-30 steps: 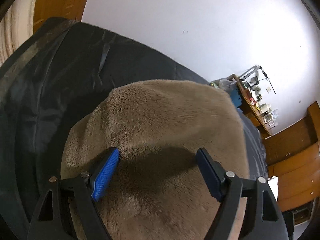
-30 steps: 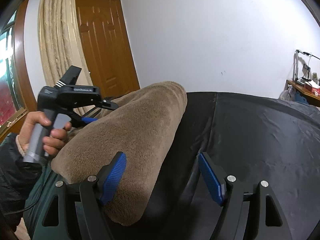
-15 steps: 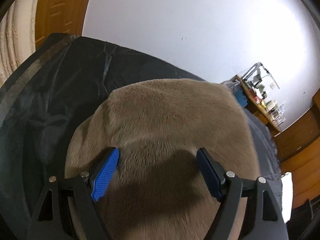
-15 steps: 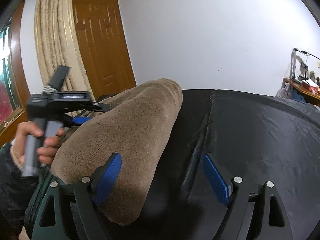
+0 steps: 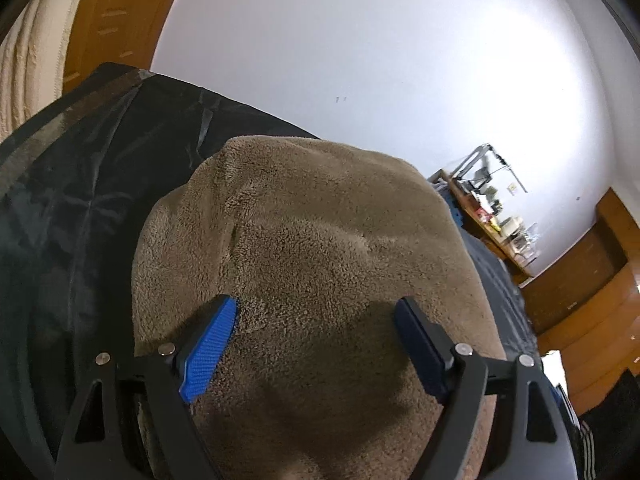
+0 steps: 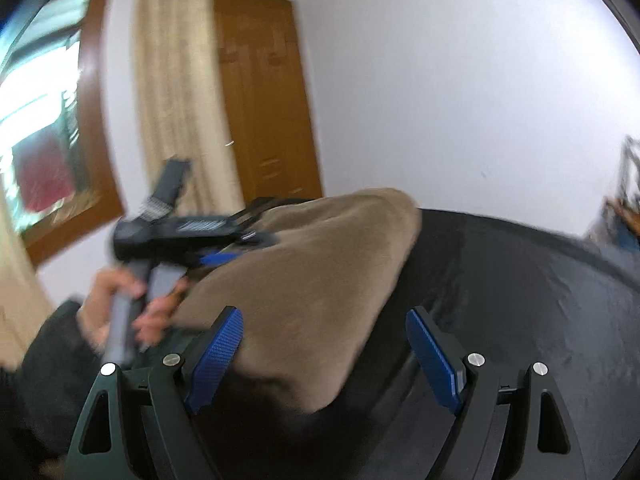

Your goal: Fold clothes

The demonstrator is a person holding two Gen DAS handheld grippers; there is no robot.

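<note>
Brown fleece garment (image 5: 312, 280), plush, bunched into a thick folded mound on black sheet (image 5: 72, 200) covering the flat surface; whether bed or counter underneath, can't tell. Fills centre of left wrist view, reaching back toward white wall (image 5: 360, 60).

Left claw (image 5: 316, 316): spread wide, blue pads either side of the fleece hump, nothing pinched. Left pad (image 5: 210, 344) touching or just over the pile; can't tell which. Right finger dark, in shadow.

Right claw (image 6: 324, 344): wide too, empty. Left blue pad (image 6: 218, 354) just beside the garment's (image 6: 316, 272) near edge, right pad over bare black sheet (image 6: 520, 280). Contact w/ fabric unclear, view motion-blurred.

In right wrist view, left claw (image 6: 240, 248) seen side-on at the far-left end of the mound, fingers over the fleece; handle gripped by person's hand (image 6: 120, 304), dark sleeve below.

Bkgd: wooden door (image 6: 264, 120), cream curtain (image 6: 176, 92), wood-framed window at left edge (image 6: 48, 120). Left wrist view: cluttered wooden desk (image 5: 492, 216) far right, well apart from garment.
</note>
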